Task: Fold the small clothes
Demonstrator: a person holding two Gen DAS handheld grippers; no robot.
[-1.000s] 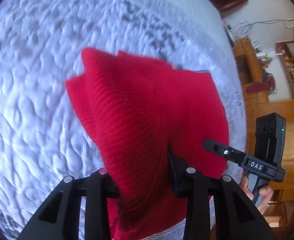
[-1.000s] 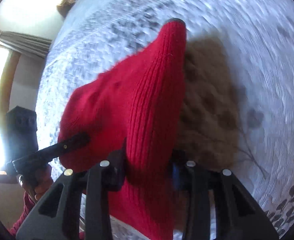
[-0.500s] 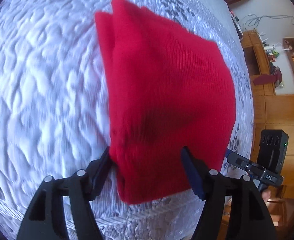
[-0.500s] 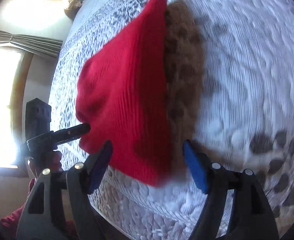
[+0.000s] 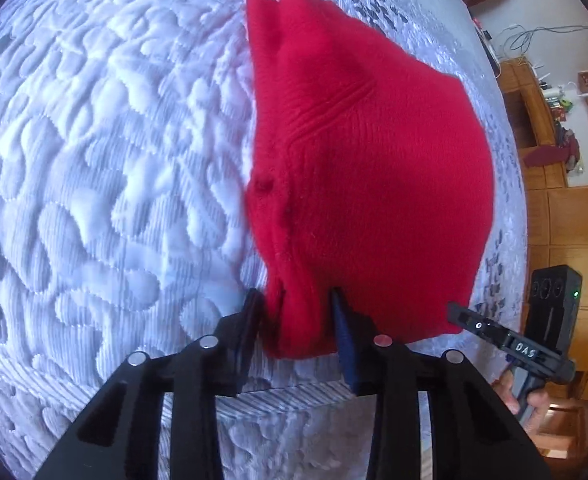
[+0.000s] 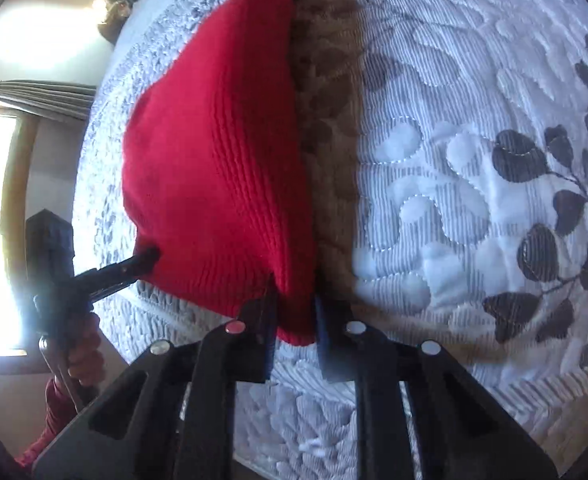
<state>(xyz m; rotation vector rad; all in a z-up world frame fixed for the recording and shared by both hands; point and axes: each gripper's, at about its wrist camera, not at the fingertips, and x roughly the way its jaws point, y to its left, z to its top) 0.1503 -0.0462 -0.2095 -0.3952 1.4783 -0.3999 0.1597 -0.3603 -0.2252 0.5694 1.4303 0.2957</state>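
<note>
Red knit garment [image 5: 366, 184] lies on the quilted bed cover [image 5: 94, 160], its near hem at the near edge of the bed. Left tool [image 5: 296, 320]: jaws closing, a bunched fold of the hem's left corner between the fingers and pressed by them. Right tool [image 6: 294, 320]: jaws closing on the hem's right corner, fabric pinched between its pads. In the left wrist view the right tool's tip meets that corner.

Judgement: step in hand is re-gripping both near corners for the next fold. To do it well, take all knit layers in each pinch, keep both tools level with each other, lift only enough to clear the cover, and keep the hem taut between them so the fold line runs straight.
</note>
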